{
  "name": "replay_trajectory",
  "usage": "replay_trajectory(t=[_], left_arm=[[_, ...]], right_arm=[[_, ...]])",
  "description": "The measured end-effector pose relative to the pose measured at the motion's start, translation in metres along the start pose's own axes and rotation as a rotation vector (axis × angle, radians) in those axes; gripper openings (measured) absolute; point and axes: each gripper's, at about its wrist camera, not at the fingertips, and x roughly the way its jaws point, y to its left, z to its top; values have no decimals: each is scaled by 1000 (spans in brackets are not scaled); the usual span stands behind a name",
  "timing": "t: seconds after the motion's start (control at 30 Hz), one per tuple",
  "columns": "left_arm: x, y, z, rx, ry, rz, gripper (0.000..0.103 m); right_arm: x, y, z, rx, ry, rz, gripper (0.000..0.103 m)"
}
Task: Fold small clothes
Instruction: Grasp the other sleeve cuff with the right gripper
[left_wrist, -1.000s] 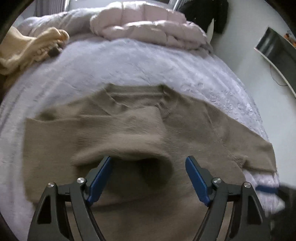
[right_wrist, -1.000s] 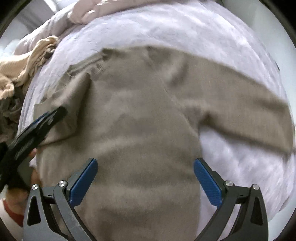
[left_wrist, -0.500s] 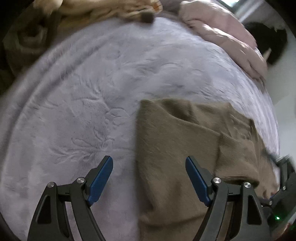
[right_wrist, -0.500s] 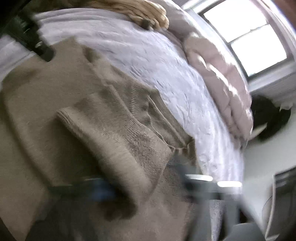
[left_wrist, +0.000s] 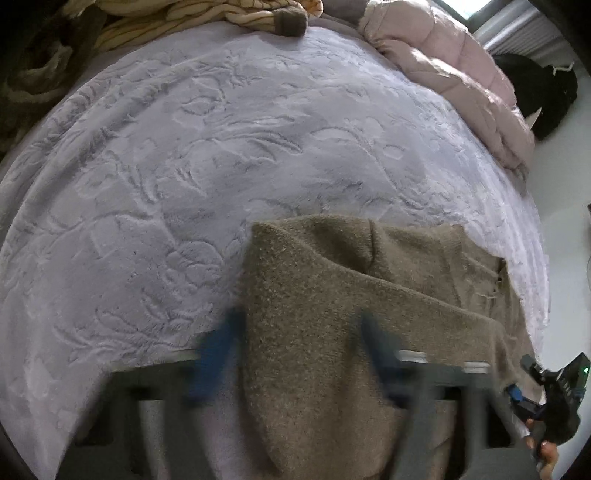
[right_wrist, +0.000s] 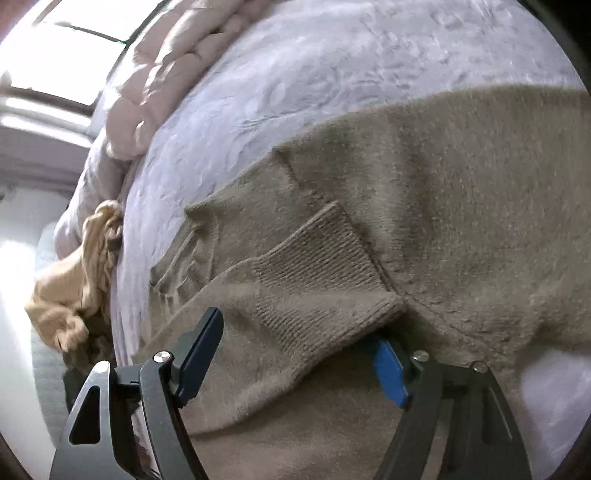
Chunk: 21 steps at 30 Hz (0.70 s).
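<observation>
R gripper (right_wrist: 295, 354): jaws spread wide, blue-padded fingers (right_wrist: 388, 369) on either side of a ribbed sleeve cuff (right_wrist: 325, 273). The cuff lies between them, draped over the R-hand finger, but nothing is clamped – plenty of gap on the other side. The cuff belongs to the brown knit sweater (right_wrist: 461, 206), whose sleeve is folded in across the body; the body fills most of the R wrist view and lies flat on the bed.

L gripper (left_wrist: 299, 354): heavily motion-blurred in its own view, fingers read as two blue smears well apart w/ sweater fabric between them – jaws look spread, not gripping. The sweater's (left_wrist: 314, 332) straight edge runs just beside the L-hand finger, w/ a fold of sleeve lying diagonally across the body toward the frame's right side. At the far lower right of the L wrist view, the other gripper's black housing w/ a green light shows, a bit of the person's hand (left_wrist: 546, 450) below it.

Underneath everything: pale lilac embossed blanket (left_wrist: 221, 166) covering the bed, bare to the left of the sweater. Along the far edge, a pink quilted puffer jacket (left_wrist: 454, 74). At the top left, a heap of cream/yellow knitwear (left_wrist: 192, 18). Same yellow heap (right_wrist: 74, 288) at the bed's edge in the R wrist view.
</observation>
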Motion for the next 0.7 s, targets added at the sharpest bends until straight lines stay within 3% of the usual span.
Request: replay_trajectory(t=[0.03,0.07,0.2,0.43,0.5,0.53,0.57,0.63,0.7], left_arm=[[3,0,1,-2,19,-8,16],[-1,0,3,-12,5,-14,13],[-26,5,7,0,-78,-40,10],[-22,7,-5,76,-81,64,11],[-26,13,-5,46,-77,87,38],[-30,17,-6,26,-86,117,72],[-37,20,-8,17,-109,124,81],[-43,23,-14,22,-93,70,81],[-45,25,-22,12,-27,-3,81]], right_arm=[[3,-1,3,18,9,-2,34],[6,2,4,11,23,-16,7],[-7,32,8,-148,-37,34,7],[8,-8,-4,-104,12,-79,7],[5,-8,-4,-115,4,-80,13],[4,-6,-4,-119,12,-88,22],[3,-4,-4,-124,24,-89,37],[-2,1,-8,-142,49,-64,62],[-8,5,-15,-161,61,-43,64]])
